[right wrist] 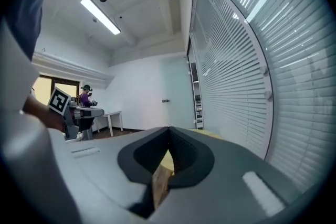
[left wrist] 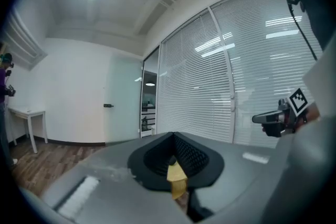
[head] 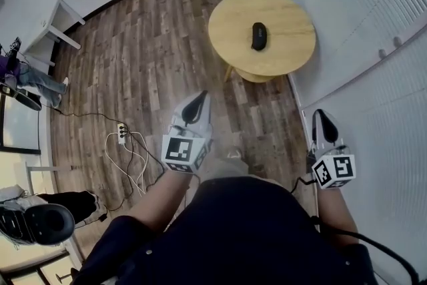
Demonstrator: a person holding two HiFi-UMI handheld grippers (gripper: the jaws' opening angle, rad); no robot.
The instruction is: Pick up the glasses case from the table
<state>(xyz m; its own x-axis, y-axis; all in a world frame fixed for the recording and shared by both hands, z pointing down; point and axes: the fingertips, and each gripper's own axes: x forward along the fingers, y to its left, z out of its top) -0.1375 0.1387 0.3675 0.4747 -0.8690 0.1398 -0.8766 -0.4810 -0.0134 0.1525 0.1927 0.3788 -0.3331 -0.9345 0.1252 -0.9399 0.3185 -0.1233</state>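
Observation:
A black glasses case (head: 258, 35) lies near the middle of a round wooden table (head: 287, 53) at the top of the head view. Both grippers are held out over the wood floor, well short of the table. My left gripper (head: 198, 98) points toward the table's near-left side, its jaws together with nothing between them (left wrist: 173, 135). My right gripper (head: 320, 115) sits to the right, close to the blinds, and is also shut and empty (right wrist: 169, 128). The case does not show in either gripper view. A pale strip of the table (right wrist: 209, 134) shows just past the right jaws.
A wall of white blinds (head: 373, 43) runs along the right, close to the table and the right gripper. A power strip with white cables (head: 123, 137) lies on the floor at left. A white desk (head: 57, 27) and a person's legs (head: 33, 77) are at far left.

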